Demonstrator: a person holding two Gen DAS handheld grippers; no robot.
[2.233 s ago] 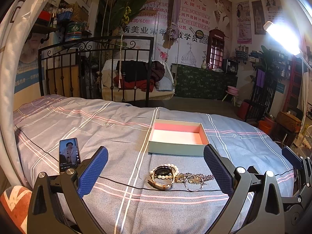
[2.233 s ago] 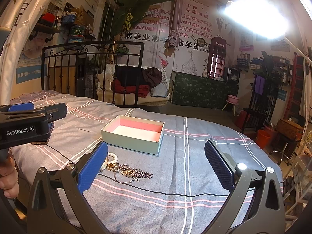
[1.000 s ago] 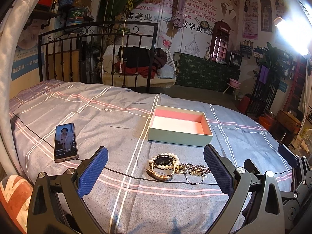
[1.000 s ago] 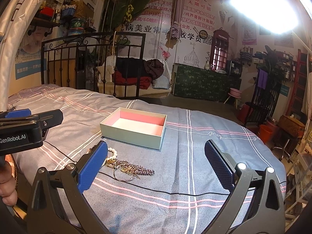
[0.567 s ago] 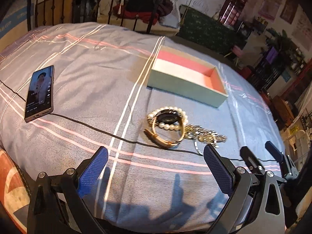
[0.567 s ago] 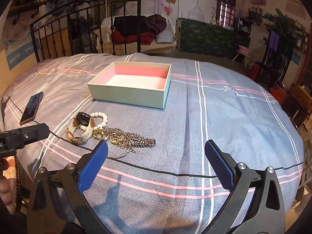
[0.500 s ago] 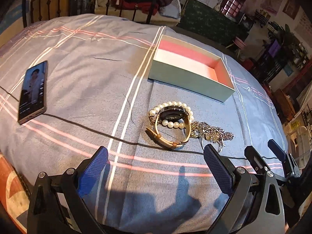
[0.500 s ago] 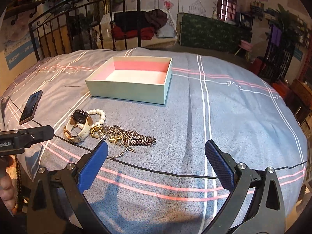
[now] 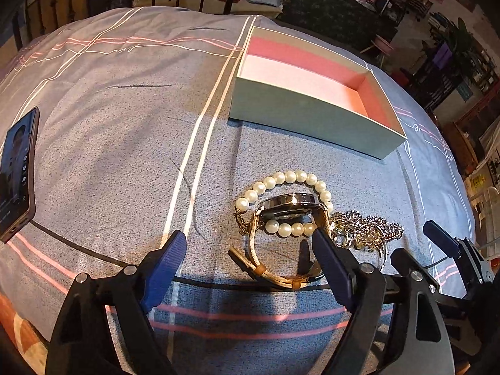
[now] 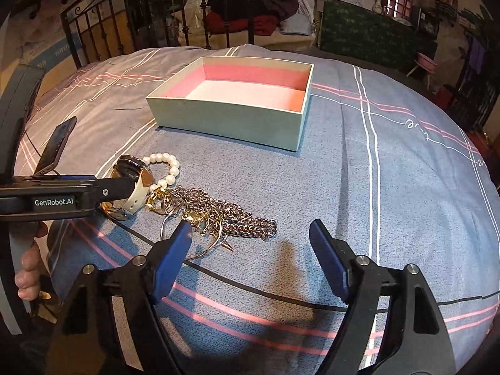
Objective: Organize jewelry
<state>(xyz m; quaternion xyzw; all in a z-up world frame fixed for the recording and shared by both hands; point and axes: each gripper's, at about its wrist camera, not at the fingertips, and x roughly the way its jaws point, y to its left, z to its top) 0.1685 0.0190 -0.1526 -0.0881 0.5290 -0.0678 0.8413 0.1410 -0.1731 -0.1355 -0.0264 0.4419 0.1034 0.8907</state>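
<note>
The left gripper point(image 9: 247, 251) hangs wide open around the watch point(image 9: 289, 207), gripping nothing. The right gripper point(image 10: 250, 247) is wide open too, empty, beside the chains point(image 10: 225, 212) near the box point(image 10: 231, 118)

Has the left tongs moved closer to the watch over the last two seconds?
Yes. The left tongs have come forward and down toward the watch; judged against the box, the watch itself has stayed put and now sits between the open fingers.

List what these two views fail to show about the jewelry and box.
- Watch strap: left view, right finger covers its far side; right view, left gripper covers it.
- Chain pile: pieces tangled, count unclear in both views.
- Box floor: near wall hides its front strip.
</note>
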